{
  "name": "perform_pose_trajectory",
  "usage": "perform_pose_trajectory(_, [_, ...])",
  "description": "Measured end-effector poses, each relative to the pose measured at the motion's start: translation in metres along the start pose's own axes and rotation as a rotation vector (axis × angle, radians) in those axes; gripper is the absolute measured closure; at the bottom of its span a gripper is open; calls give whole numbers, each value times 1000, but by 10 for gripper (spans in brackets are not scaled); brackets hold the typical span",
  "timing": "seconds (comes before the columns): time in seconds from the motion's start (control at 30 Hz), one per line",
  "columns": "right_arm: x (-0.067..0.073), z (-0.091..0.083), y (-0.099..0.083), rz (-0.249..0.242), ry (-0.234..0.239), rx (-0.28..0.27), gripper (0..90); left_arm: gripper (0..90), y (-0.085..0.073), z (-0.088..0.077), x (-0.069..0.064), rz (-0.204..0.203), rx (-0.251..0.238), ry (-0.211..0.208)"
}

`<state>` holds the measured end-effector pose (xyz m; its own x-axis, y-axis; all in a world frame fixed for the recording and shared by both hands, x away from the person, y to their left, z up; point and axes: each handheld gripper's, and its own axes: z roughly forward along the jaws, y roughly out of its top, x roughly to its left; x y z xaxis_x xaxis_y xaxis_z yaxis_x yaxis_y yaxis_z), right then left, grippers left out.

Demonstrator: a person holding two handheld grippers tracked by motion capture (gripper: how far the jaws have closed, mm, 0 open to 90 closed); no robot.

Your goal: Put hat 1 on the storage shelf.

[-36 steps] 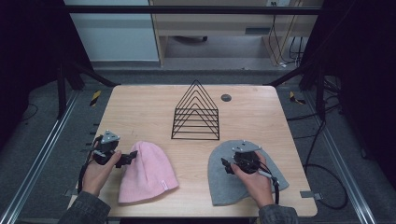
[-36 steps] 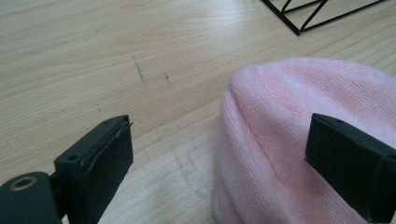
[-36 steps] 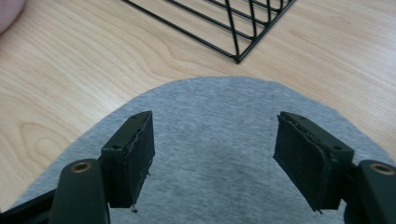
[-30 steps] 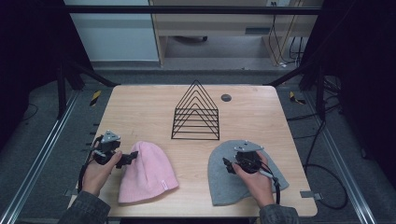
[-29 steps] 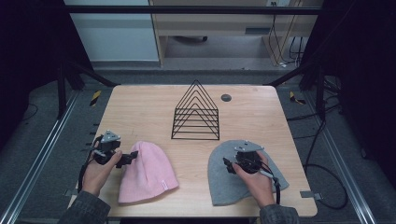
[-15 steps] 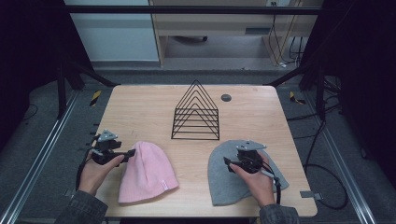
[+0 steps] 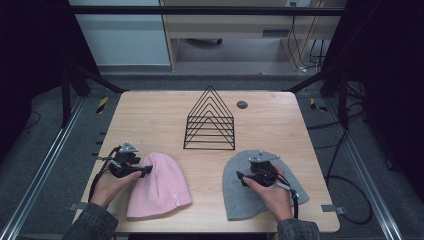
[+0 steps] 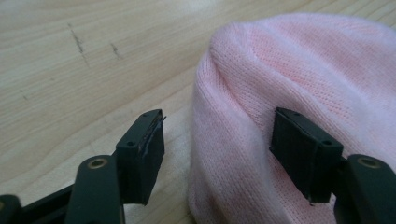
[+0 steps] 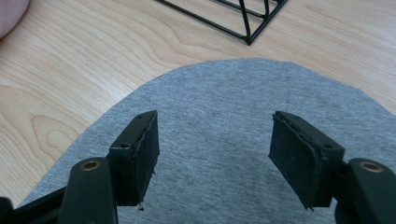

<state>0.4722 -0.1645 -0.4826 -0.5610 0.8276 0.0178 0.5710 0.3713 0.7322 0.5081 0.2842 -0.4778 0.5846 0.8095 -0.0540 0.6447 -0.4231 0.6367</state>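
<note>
The wooden table point(image 7: 150, 117) is carrying two knitted hats near its front edge, with a black wire rack point(image 7: 210, 120) standing upright behind them at mid-table. The grey beanie point(image 7: 240, 192) is lying flat at the front right, well apart from the pink beanie point(image 7: 159, 184), which is lying flat at the front left with its crown pointing toward the rack.

The person's left forearm is coming in from the bottom left, the hand wrapping the left gripper point(image 7: 145, 170) and pointing it level toward the pink beanie's left edge. In the left gripper view its jaws have just been closing and are standing about half apart, with the rounded edge of the pink beanie point(image 8: 299, 70) bulging up between them; the right pad is lying against the knit, while the left pad is sitting over bare wood just beside the fabric, so the hat is straddled rather than pinched.

The right hand is resting on top of the grey beanie, holding the right gripper point(image 7: 240, 179) pointed leftward. Its jaws are standing moderately apart over the grey beanie point(image 9: 224, 126), nothing clamped between them.
</note>
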Motion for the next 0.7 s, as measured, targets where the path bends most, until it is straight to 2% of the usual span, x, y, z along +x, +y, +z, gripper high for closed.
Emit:
perform_pose_trajectory(0.03, [0, 0, 0, -2, 1, 4, 327, 382, 0, 0, 0, 0, 0, 0])
perform_pose_trajectory(0.07, [1, 0, 0, -2, 4, 4, 326, 428, 0, 1, 0, -6, -2, -31])
perform_pose_trajectory(0.17, [2, 0, 0, -5, 6, 5, 326, 566, -1, 1, -1, -3, 4, -65])
perform_pose_trajectory(0.23, [2, 1, 0, -5, 7, 7, 327, 666, -1, 1, -1, 6, 21, -67])
perform_pose_trajectory(0.3, [1, 1, 0, -3, 4, 9, 327, 727, -1, 2, -2, 9, 28, -62])
perform_pose_trajectory(0.4, [1, 0, 1, -6, 2, 6, 329, 764, 1, -1, -4, 10, 32, -40])
perform_pose_trajectory(0.6, [2, 0, 1, -11, -5, -3, 330, 781, 4, -12, -6, 11, -19, -4])
perform_pose_trajectory(0.7, [2, -1, 2, -19, -10, -6, 329, 784, 4, -28, -4, -14, -87, 0])
